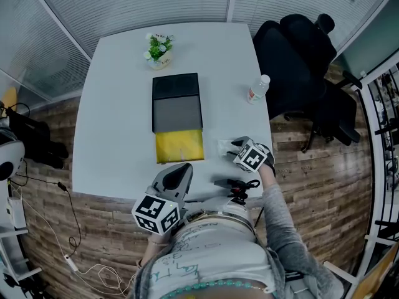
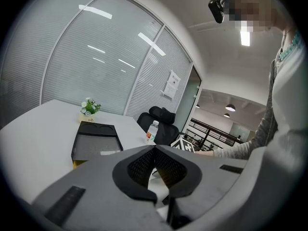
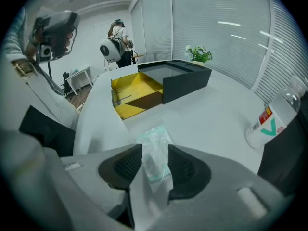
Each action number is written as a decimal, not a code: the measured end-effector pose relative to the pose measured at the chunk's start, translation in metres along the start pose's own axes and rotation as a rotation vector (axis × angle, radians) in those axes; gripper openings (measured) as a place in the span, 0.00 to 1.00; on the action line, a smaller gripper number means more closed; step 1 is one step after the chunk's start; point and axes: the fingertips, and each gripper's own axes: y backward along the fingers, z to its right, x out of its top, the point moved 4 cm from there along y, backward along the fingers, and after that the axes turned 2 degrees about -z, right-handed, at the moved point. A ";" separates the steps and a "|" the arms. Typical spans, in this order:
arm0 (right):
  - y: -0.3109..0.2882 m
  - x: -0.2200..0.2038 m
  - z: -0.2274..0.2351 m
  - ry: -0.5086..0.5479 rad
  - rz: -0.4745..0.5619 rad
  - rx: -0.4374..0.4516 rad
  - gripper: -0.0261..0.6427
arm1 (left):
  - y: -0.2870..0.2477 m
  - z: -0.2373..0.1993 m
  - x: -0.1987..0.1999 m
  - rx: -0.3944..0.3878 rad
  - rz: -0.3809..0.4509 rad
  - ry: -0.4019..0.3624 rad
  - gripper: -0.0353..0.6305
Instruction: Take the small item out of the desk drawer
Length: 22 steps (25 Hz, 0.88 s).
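A black desk-drawer box (image 1: 176,101) lies mid-table with its yellow drawer (image 1: 179,146) pulled out toward me. The small item, a clear plastic packet (image 1: 223,146) with pale green contents, rests on the white table to the drawer's right. My right gripper (image 1: 232,147) points steeply down over it. In the right gripper view the packet (image 3: 153,138) lies between the jaws of that gripper (image 3: 155,149), which stand open, the pads not pressing it. My left gripper (image 1: 181,170) hovers near the table's front edge, below the drawer. Its pads meet at the tips (image 2: 154,149) with nothing in them.
A small potted plant (image 1: 159,48) stands at the far side of the table (image 1: 118,136). A water bottle (image 1: 257,89) stands near the right edge, next to a black office chair (image 1: 305,61). A black clamp-like object (image 1: 237,184) sits at the front edge.
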 end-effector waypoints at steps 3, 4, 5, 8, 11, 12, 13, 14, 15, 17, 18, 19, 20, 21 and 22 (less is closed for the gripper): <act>-0.002 -0.001 0.000 0.011 -0.002 0.000 0.28 | 0.000 0.000 0.000 0.002 0.000 -0.001 0.05; -0.001 -0.001 -0.001 0.015 -0.007 -0.001 0.28 | 0.001 0.000 0.000 0.001 0.000 -0.003 0.05; -0.001 -0.002 -0.001 0.013 -0.008 -0.001 0.28 | 0.001 0.000 0.000 0.000 -0.001 -0.005 0.05; -0.002 -0.004 0.000 0.003 -0.007 -0.002 0.28 | -0.001 0.001 0.000 -0.003 -0.004 -0.005 0.05; -0.004 -0.005 0.003 0.009 0.004 -0.011 0.28 | -0.003 0.000 0.000 -0.002 -0.006 -0.003 0.05; -0.002 -0.004 0.002 0.005 0.003 -0.010 0.28 | -0.003 0.000 0.000 -0.002 -0.006 -0.002 0.05; 0.000 -0.003 0.000 0.002 0.002 -0.010 0.28 | -0.003 0.000 0.000 -0.003 -0.006 -0.002 0.05; 0.001 -0.003 -0.001 0.004 0.000 -0.010 0.28 | -0.002 0.000 0.000 -0.004 -0.006 -0.001 0.05; 0.001 -0.003 -0.002 0.006 0.000 -0.010 0.28 | -0.002 -0.001 0.000 -0.005 -0.007 -0.001 0.05; 0.002 -0.002 -0.003 0.006 0.009 -0.008 0.27 | -0.002 -0.002 0.000 -0.008 -0.010 -0.003 0.05; 0.004 0.000 -0.004 0.007 0.017 -0.007 0.26 | -0.002 -0.003 0.000 -0.010 -0.012 -0.005 0.05; 0.006 0.001 -0.005 0.006 0.019 -0.006 0.25 | -0.002 -0.004 0.001 -0.012 -0.014 -0.008 0.05; 0.010 0.002 -0.007 0.003 0.019 -0.009 0.21 | -0.002 -0.005 0.001 -0.014 -0.016 -0.009 0.05; 0.013 0.003 -0.008 0.002 0.021 -0.015 0.14 | -0.002 -0.006 0.001 -0.015 -0.018 -0.011 0.05; 0.017 0.005 -0.010 0.004 0.025 -0.022 0.12 | -0.002 -0.007 0.002 -0.017 -0.020 -0.012 0.05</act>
